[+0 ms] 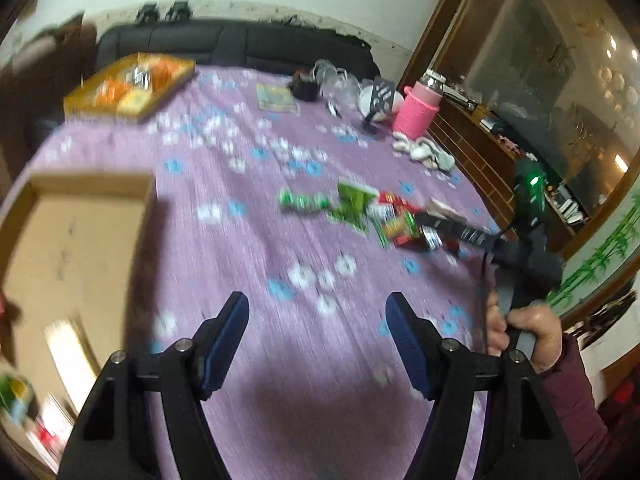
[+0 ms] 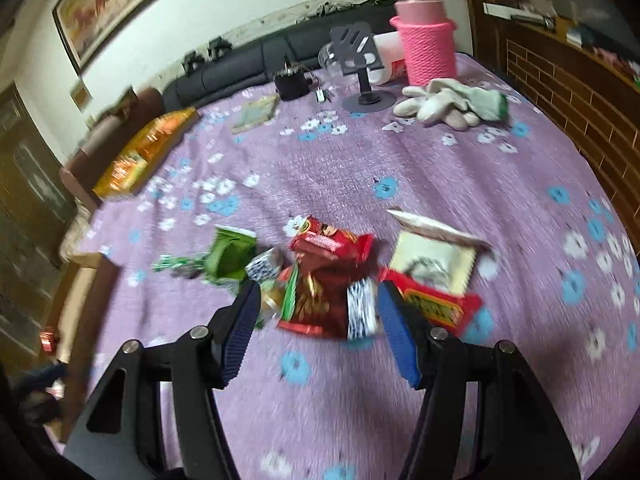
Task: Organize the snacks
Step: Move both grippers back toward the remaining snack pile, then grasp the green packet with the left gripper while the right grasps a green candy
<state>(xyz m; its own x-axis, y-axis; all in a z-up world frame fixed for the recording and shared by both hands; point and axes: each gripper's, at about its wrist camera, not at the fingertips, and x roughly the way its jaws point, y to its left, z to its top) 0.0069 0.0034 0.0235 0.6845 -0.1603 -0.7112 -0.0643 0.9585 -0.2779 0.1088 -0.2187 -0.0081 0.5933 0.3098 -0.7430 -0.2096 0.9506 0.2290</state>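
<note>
A pile of snack packets lies on the purple flowered tablecloth (image 2: 360, 168): a green packet (image 2: 232, 256), a red packet (image 2: 332, 240), a dark red packet (image 2: 316, 300), a white packet (image 2: 432, 256) and a red-and-yellow one (image 2: 436, 304). My right gripper (image 2: 319, 292) stands open right at the pile, its tips on either side of the dark red packet, and the pads press on nothing. The pile (image 1: 372, 216) appears blurred at the right in the left wrist view. My left gripper (image 1: 318, 304) is open over bare cloth. An open cardboard box (image 1: 72, 240) sits to its left.
An orange tray of snacks (image 2: 148, 148) lies at the far left. At the back stand a pink knit-covered bottle (image 2: 428, 48), a phone stand (image 2: 364, 76), white gloves (image 2: 452, 104) and a booklet (image 2: 256, 116). A hand (image 1: 520, 332) holds the right gripper's handle near the table's right edge.
</note>
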